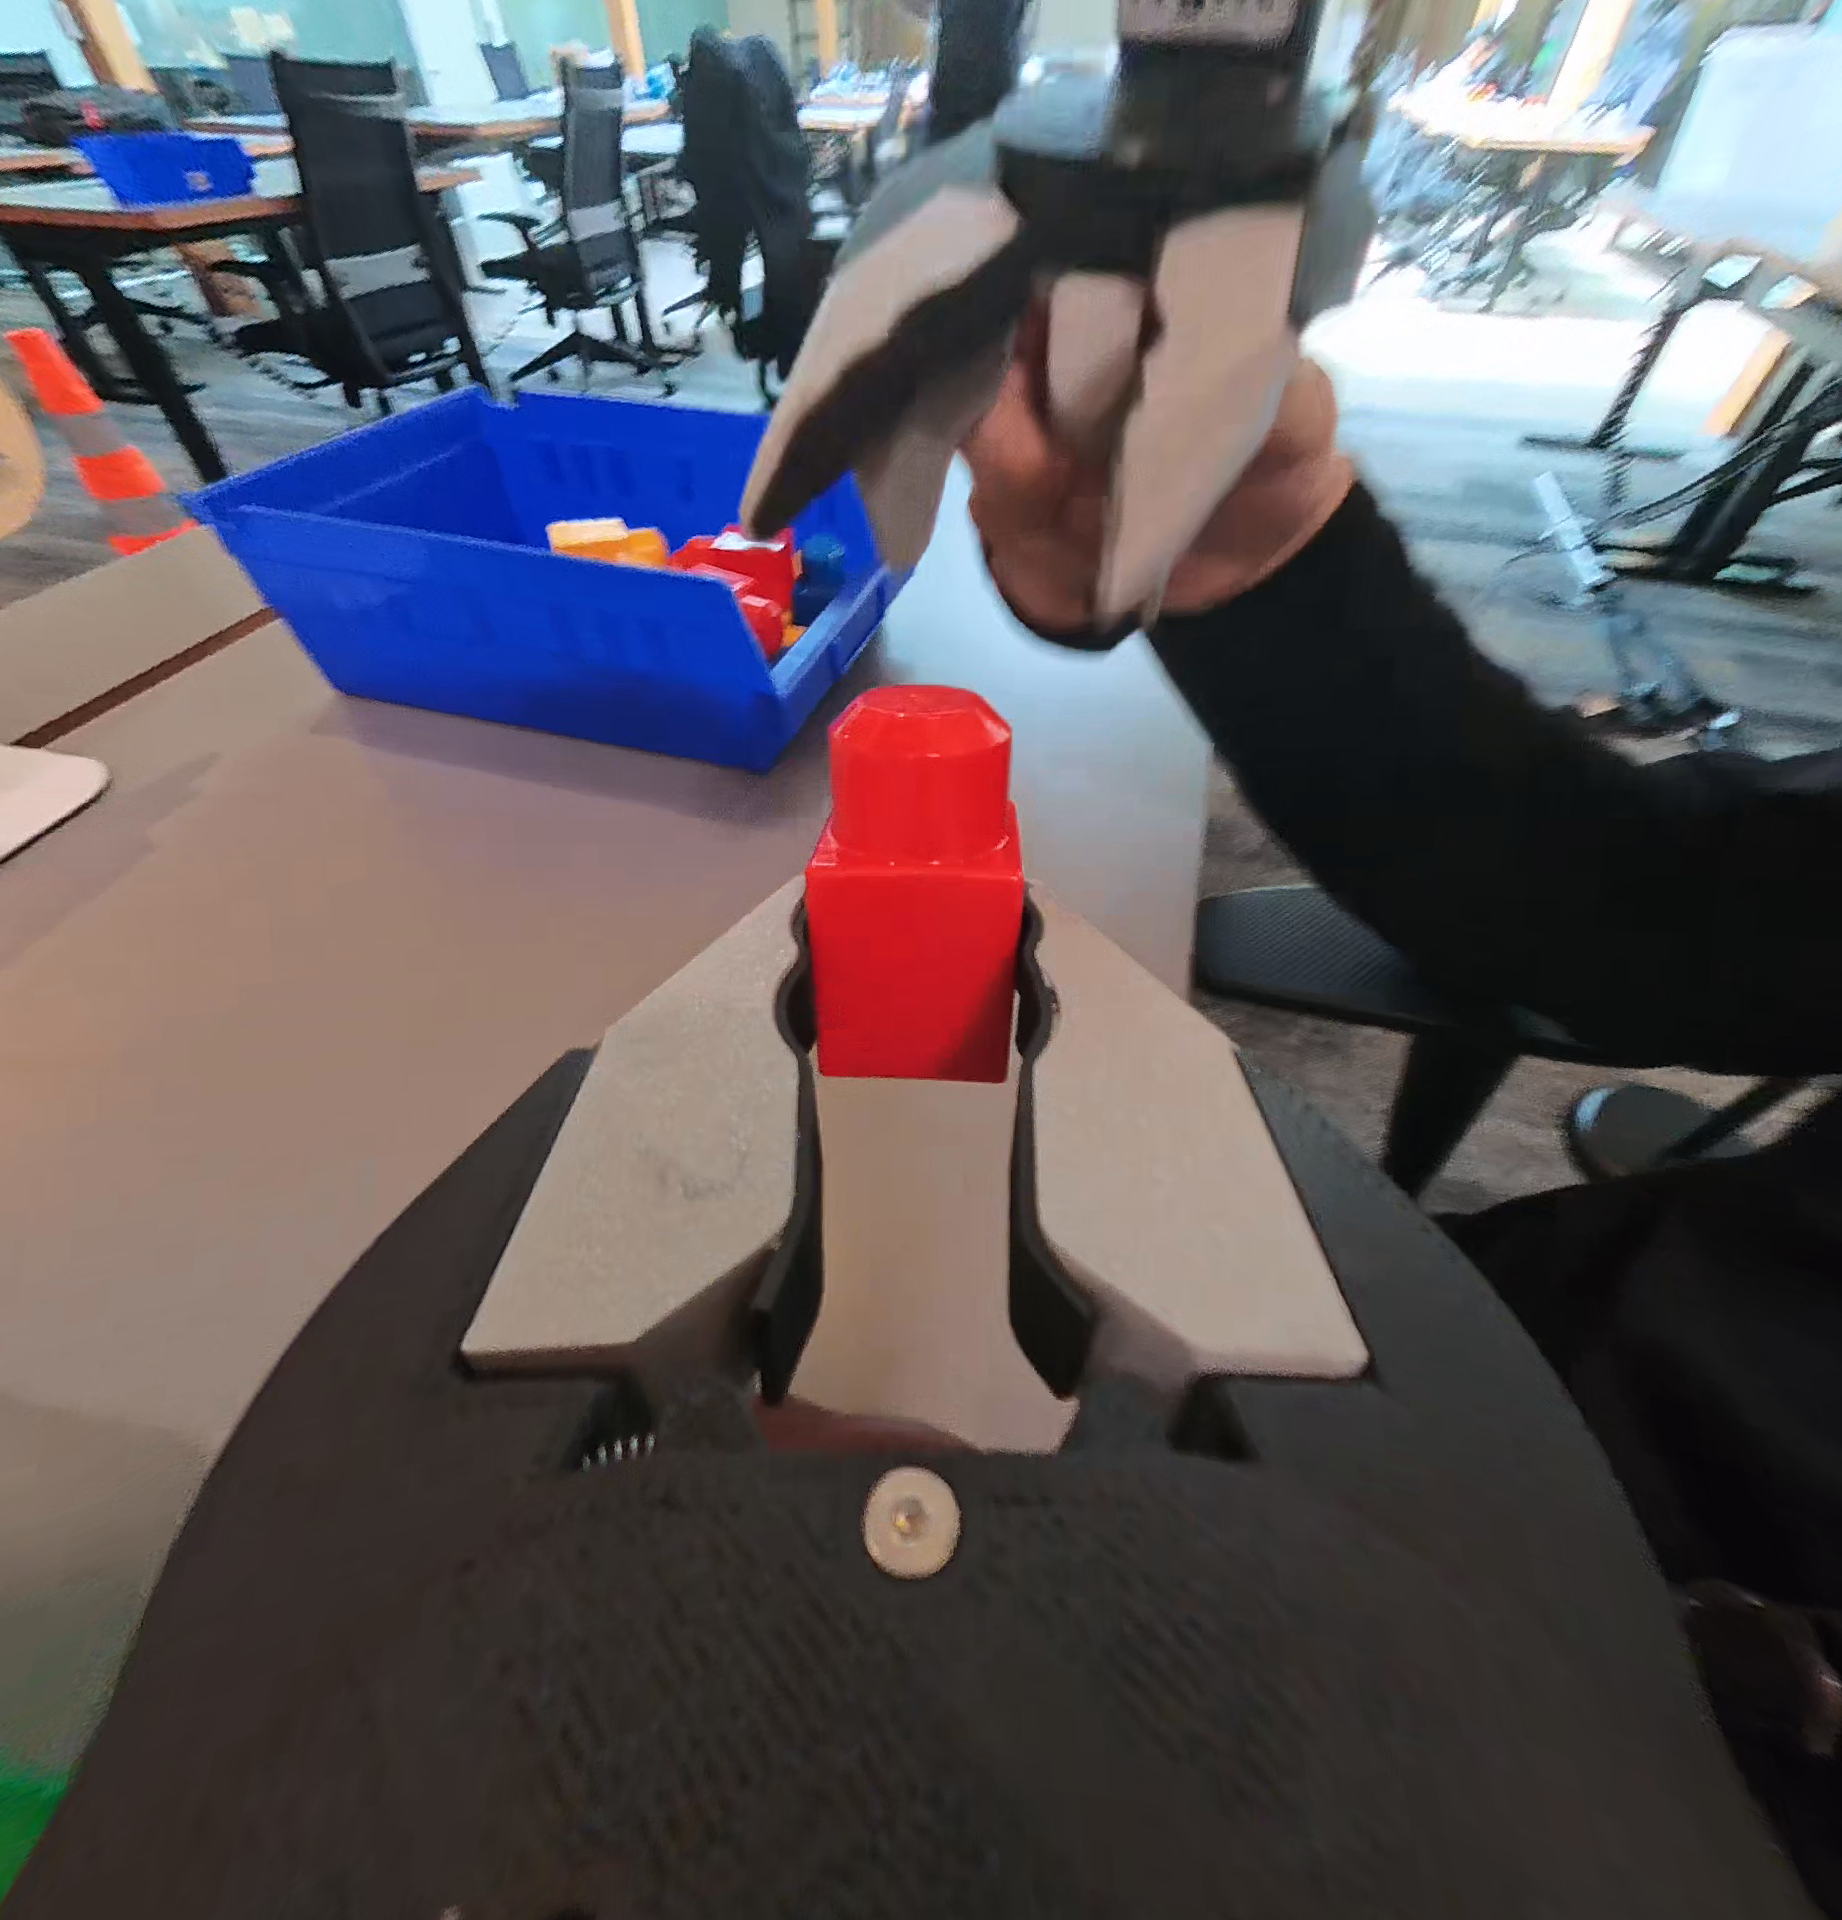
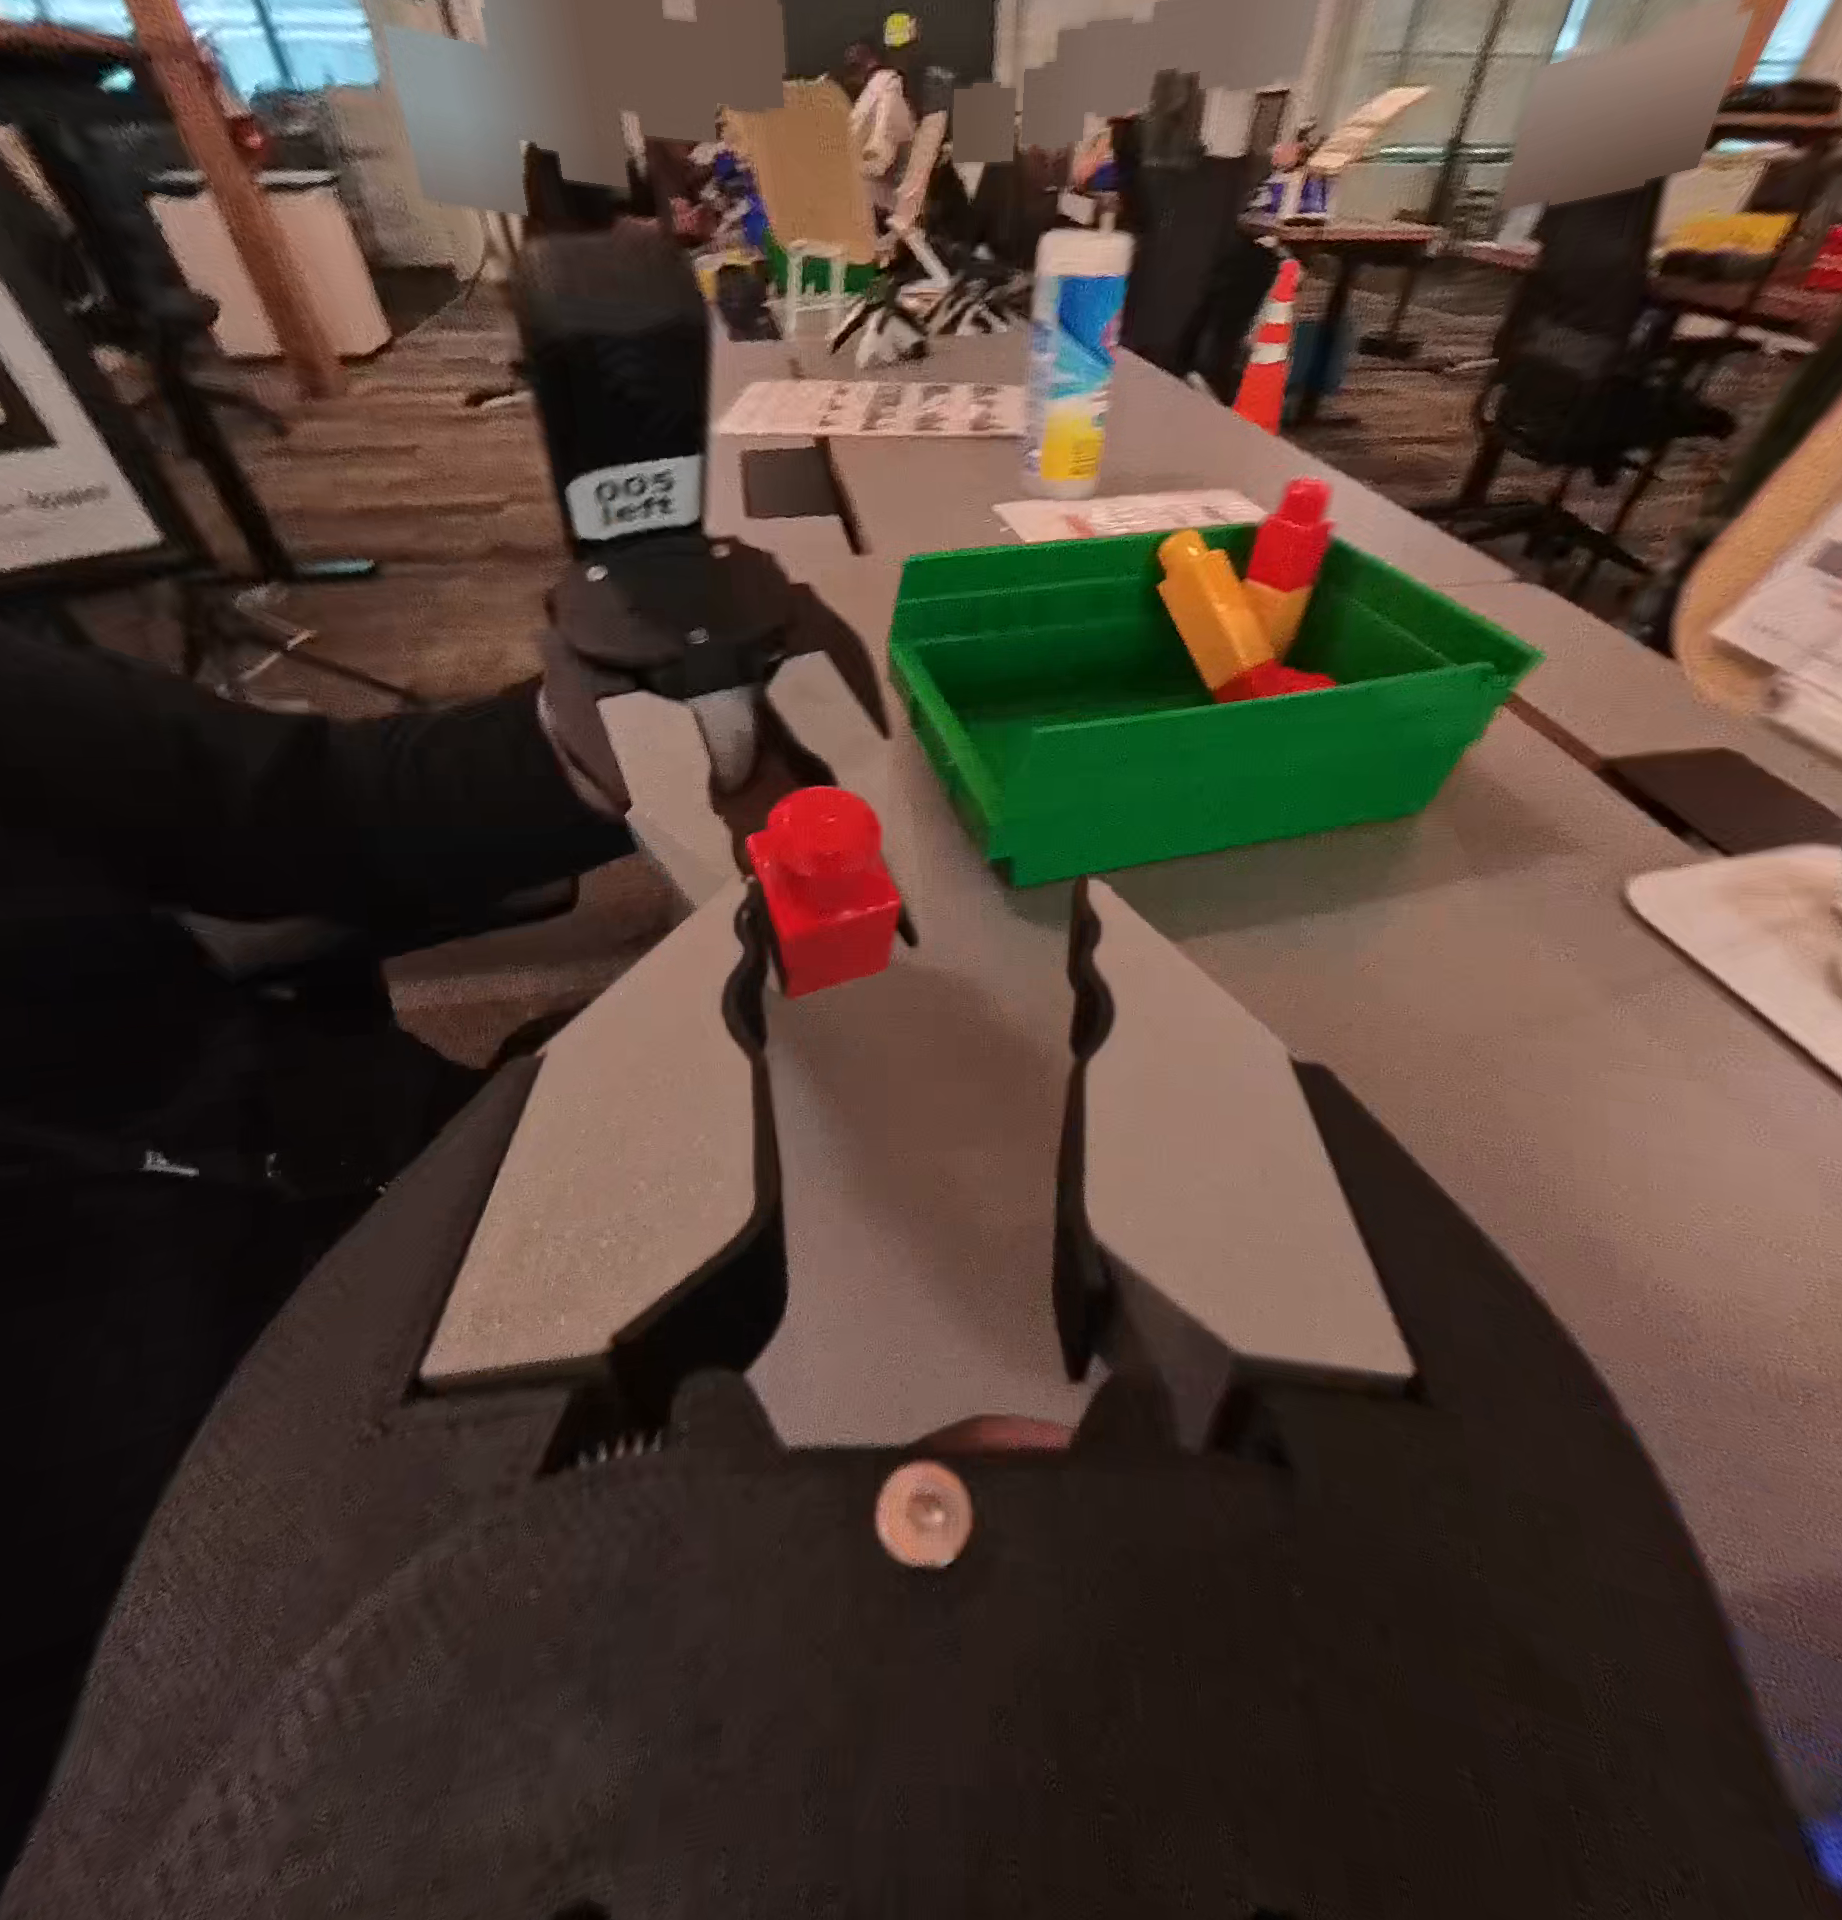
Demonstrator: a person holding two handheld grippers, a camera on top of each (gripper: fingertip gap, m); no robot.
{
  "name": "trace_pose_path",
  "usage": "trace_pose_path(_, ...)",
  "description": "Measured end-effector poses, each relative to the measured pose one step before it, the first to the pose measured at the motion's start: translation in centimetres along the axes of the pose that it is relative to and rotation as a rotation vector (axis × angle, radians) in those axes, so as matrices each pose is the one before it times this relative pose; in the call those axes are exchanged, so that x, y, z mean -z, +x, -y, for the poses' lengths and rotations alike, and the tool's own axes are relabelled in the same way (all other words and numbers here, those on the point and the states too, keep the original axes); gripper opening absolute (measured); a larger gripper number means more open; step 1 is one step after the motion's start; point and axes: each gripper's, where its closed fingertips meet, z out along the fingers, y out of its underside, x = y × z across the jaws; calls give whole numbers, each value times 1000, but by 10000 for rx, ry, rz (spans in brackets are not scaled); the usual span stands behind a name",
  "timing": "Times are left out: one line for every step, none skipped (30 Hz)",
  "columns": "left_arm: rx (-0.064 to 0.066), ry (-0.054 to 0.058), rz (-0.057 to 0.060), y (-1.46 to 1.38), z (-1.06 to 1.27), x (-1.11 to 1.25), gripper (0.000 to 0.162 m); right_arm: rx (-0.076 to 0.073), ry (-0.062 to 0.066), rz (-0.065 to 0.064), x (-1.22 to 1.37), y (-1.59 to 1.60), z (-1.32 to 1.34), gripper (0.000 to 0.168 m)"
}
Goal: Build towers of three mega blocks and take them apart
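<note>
My left claw [image 1: 912,971] is squeezed shut on one red block [image 1: 912,935], gripping its flat sides low down, with its round knob pointing up. The block is up in the air, above the tabletop [image 1: 377,935], not resting on it. My right claw [image 2: 912,935] is open wide and holds nothing; it is near the red block [image 2: 823,904], and I cannot tell if one tip touches it. More blocks lie in the blue bin [image 1: 460,634] by the far edge of the tabletop. The green bin [image 2: 1208,769] on the tabletop has a leaning stack of blocks [image 2: 1244,603] in it. I think the block is light, hard and smooth, so it may slip. The flat sides are best to grab. The knob must stay free so another block can push on.
</note>
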Motion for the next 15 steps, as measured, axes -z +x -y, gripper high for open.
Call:
trace_pose_path(168, 206, -366, 504, 418, 222, 34, 438, -161, 386, -1376, -1288, -170, 57)
trace_pose_path(139, 200, -317, 458, 366, 219, 34, 251, 54, 295, -1233, -902, 123, 57)
trace_pose_path(114, 172, -183, 265, 308, 165, 34, 12, 227, 458, -963, -962, 324, 55)
trace_pose_path(82, 104, -105, 140, 191, 132, 34, -222, 324, 601, -913, -956, 422, 51)
trace_pose_path(33, 53, -120, 183, 93, 80, 34, -347, 240, 341, -756, -351, 205, 45)
trace_pose_path(-7, 5, -51, 111, -3, 33, 34, -313, 90, -192, -543, 573, -56, 28)
trace_pose_path(-58, -34, 63, -66, -86, -13, 34, -239, 129, 82, -307, 149, -13, 26)
trace_pose_path(-55, -47, 101, -146, -108, -19, 35, -217, 25, 84, -163, 114, -115, 26)
trace_pose_path(-3, -27, 198, -340, -71, 4, 35, -56, -43, -62, 58, 246, -146, 26)
trace_pose_path(17, -13, 346, -619, -14, 39, 36, 13, -39, -328, 262, 543, -19, 26)
trace_pose_path(30, -33, 366, -712, -39, 105, 38, 40, 72, -450, 453, 686, 263, 26)
trace_pose_path(59, -71, 272, -604, -100, 117, 38, 31, 263, -537, 738, 825, 646, 26)
trace_pose_path(86, -101, 148, -427, -170, 128, 39, 53, 428, -773, 1158, 1225, 970, 26)
trace_pose_path(111, -124, 23, -228, -233, 102, 40, 185, 441, -1235, 1416, 1860, 1097, 26)
trace_pose_path(137, -162, -77, -57, -293, 45, 40, 344, 365, -1484, 1742, 2514, 1027, 26)
